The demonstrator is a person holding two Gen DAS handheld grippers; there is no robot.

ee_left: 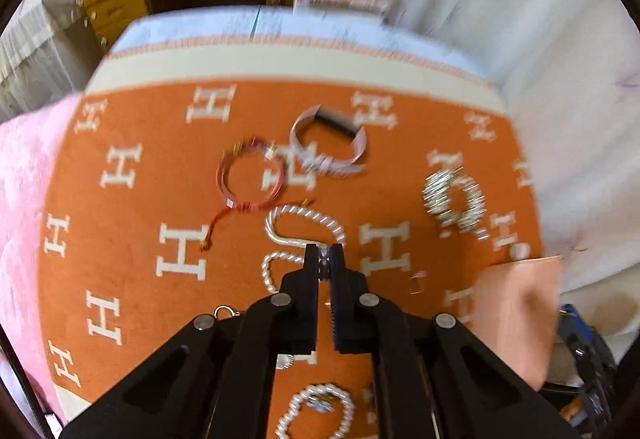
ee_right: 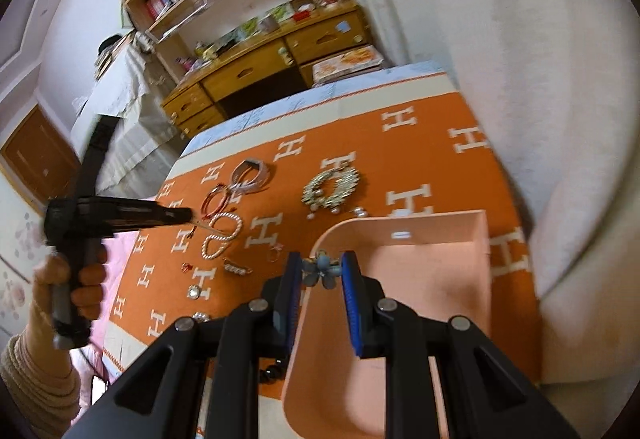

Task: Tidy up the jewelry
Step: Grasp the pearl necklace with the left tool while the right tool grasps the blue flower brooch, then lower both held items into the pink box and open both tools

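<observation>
The right gripper [ee_right: 323,271] holds a blue flower [ee_right: 322,271] over the near edge of the pink tray [ee_right: 440,279], so if it lets go too soon, the flower may fall on the cloth [ee_right: 380,147]. The left gripper [ee_left: 323,257] is pinched shut on something tiny and shiny, above the rope chain [ee_left: 308,219], and that could slip out.

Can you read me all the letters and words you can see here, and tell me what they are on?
"H": the same white letter again and again, all over the orange blanket.
Books on the shelf: too small and blurred to read.
Printed box by the wooden desk: a pattern, no words I can make out.
Pink tray: a small white mark on its wall, too small to read.
</observation>
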